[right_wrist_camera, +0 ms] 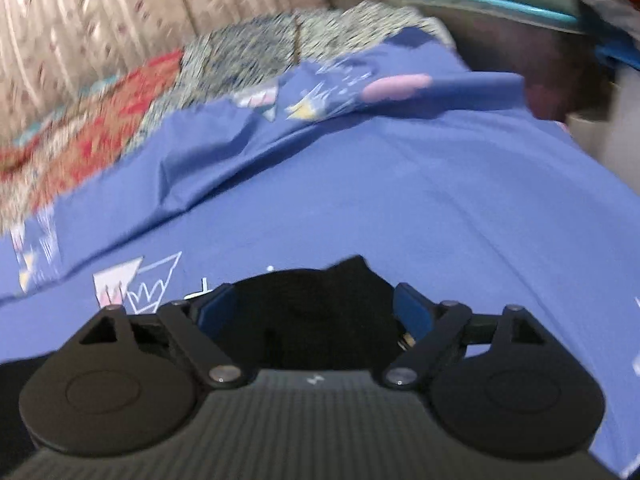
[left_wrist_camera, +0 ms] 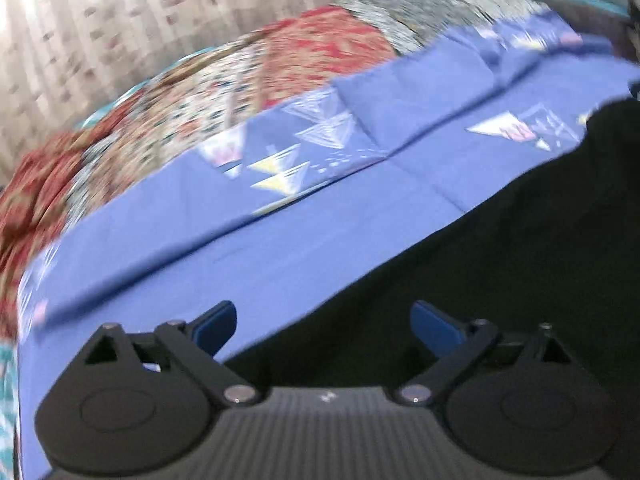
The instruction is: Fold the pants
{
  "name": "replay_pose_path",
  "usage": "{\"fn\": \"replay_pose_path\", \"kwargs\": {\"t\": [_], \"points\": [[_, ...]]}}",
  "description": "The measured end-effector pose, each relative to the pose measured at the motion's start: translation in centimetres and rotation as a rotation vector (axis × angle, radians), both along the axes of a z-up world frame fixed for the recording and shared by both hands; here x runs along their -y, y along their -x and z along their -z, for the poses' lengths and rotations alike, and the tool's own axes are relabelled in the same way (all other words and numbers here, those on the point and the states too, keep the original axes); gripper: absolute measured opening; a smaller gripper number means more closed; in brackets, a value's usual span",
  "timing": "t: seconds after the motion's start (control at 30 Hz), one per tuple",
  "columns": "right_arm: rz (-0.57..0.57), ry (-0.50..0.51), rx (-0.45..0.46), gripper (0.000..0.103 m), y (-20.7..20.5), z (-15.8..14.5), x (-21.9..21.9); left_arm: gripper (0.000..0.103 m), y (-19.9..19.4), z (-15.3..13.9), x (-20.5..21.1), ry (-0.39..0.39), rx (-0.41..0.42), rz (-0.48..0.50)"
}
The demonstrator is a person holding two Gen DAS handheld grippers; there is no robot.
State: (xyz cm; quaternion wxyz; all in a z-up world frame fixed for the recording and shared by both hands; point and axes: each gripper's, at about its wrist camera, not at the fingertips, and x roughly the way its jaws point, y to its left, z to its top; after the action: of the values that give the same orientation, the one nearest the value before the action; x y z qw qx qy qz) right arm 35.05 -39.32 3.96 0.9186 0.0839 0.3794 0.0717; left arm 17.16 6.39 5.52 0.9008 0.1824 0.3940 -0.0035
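A bed under a blue sheet (left_wrist_camera: 224,264) printed with pale triangles is carrying everything. Black pants (left_wrist_camera: 500,264) are lying flat on it, just ahead of the tool and to its right. Beyond the tool, a red and grey patterned quilt (left_wrist_camera: 240,76) is lying bunched along the sheet's far edge.

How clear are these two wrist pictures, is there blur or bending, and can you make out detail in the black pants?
Left wrist view: the patterned quilt and curtain are smeared by motion blur; the blue sheet bows with fisheye curvature; the black pants show no detail; the left gripper stays sharp. Right wrist view: similar streaking on the background; the right gripper is crisp; the pants are a featureless dark patch.
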Motion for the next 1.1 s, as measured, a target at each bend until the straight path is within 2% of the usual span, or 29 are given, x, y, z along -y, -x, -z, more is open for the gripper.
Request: {"fn": "replay_pose_path", "kwargs": {"t": [0.07, 0.1, 0.13, 0.17, 0.2, 0.23, 0.27, 0.37, 0.47, 0.53, 0.57, 0.6, 0.63, 0.67, 0.7, 0.73, 0.77, 0.87, 0.93, 1.0, 1.07, 1.1], "points": [[-0.029, 0.033, -0.042, 0.089, -1.4, 0.9, -0.8, 0.099, -2.0, 2.1, 0.7, -0.033, -0.041, 0.017], [-0.033, 0.054, -0.051, 0.089, -2.0, 1.3, -1.1, 0.094, -2.3, 3.1, 0.7, -0.048, -0.065, 0.012], [-0.040, 0.072, -0.060, 0.089, -2.3, 1.7, -1.3, 0.085, -2.8, 4.1, 1.0, -0.061, -0.097, 0.005], [-0.055, 0.084, -0.071, 0.084, -2.4, 2.1, -1.5, 0.064, -3.3, 4.9, 0.9, -0.062, -0.133, 0.008], [-0.072, 0.111, -0.077, 0.053, -2.3, 2.5, -1.8, 0.035, -3.1, 5.0, 1.1, -0.026, -0.120, 0.025], [-0.081, 0.173, -0.062, 0.033, -2.0, 2.7, -2.3, 0.013, -2.8, 4.7, 1.3, -0.013, -0.109, 0.040], [-0.073, 0.226, -0.036, 0.024, -1.5, 2.5, -2.8, 0.005, -3.1, 4.7, 1.8, -0.037, -0.111, 0.038], [0.003, 0.166, 0.090, 0.018, -0.8, 0.9, -2.0, 0.005, -2.6, 4.5, 3.0, -0.131, -0.028, 0.023], [0.105, 0.106, 0.170, 0.018, -1.7, -0.6, -1.3, 0.005, -4.0, 3.7, 2.0, -0.111, 0.046, -0.105], [0.160, 0.093, 0.234, 0.018, -2.1, -1.2, -1.3, 0.006, -5.1, 3.0, 1.7, -0.135, 0.120, -0.195], [0.176, 0.083, 0.248, 0.019, -2.4, -1.2, -1.4, 0.011, -5.9, 3.0, 1.7, -0.149, 0.130, -0.224], [0.175, 0.094, 0.235, 0.026, -2.9, -0.9, -1.9, 0.019, -6.7, 3.2, 1.8, -0.147, 0.100, -0.235], [0.155, 0.124, 0.184, 0.034, -3.6, -0.3, -2.6, 0.026, -7.1, 3.6, 2.0, -0.129, 0.037, -0.225], [0.112, 0.164, 0.101, 0.051, -4.5, 0.5, -3.3, 0.035, -7.0, 3.9, 2.3, -0.122, 0.001, -0.206], [0.080, 0.205, 0.046, 0.052, -4.9, 1.0, -3.8, 0.035, -6.3, 4.0, 2.7, -0.132, -0.004, -0.183], [0.064, 0.228, 0.038, 0.052, -4.3, 1.1, -4.0, 0.035, -5.2, 3.9, 3.2, -0.145, 0.009, -0.160], [0.041, 0.202, 0.055, 0.052, -3.1, 0.6, -3.8, 0.035, -4.0, 3.4, 3.4, -0.141, 0.021, -0.142], [-0.104, -0.005, 0.050, 0.054, 1.3, -1.6, -2.4, 0.041, 0.2, 1.4, 2.8, -0.047, 0.050, -0.132], [-0.216, -0.076, 0.006, 0.064, 4.5, -3.0, -2.1, 0.048, 3.0, -0.1, 1.8, 0.021, 0.073, -0.129], [-0.352, -0.070, -0.032, 0.083, 7.6, -4.2, -2.6, 0.050, 6.2, -1.5, 1.0, 0.095, 0.089, -0.131], [-0.466, -0.034, -0.078, 0.089, 10.1, -4.6, -3.6, 0.051, 8.3, -2.5, -0.1, 0.162, 0.093, -0.141], [-0.512, -0.009, -0.113, 0.089, 11.0, -4.4, -4.1, 0.052, 9.8, -2.9, -0.6, 0.197, 0.096, -0.162]]}}
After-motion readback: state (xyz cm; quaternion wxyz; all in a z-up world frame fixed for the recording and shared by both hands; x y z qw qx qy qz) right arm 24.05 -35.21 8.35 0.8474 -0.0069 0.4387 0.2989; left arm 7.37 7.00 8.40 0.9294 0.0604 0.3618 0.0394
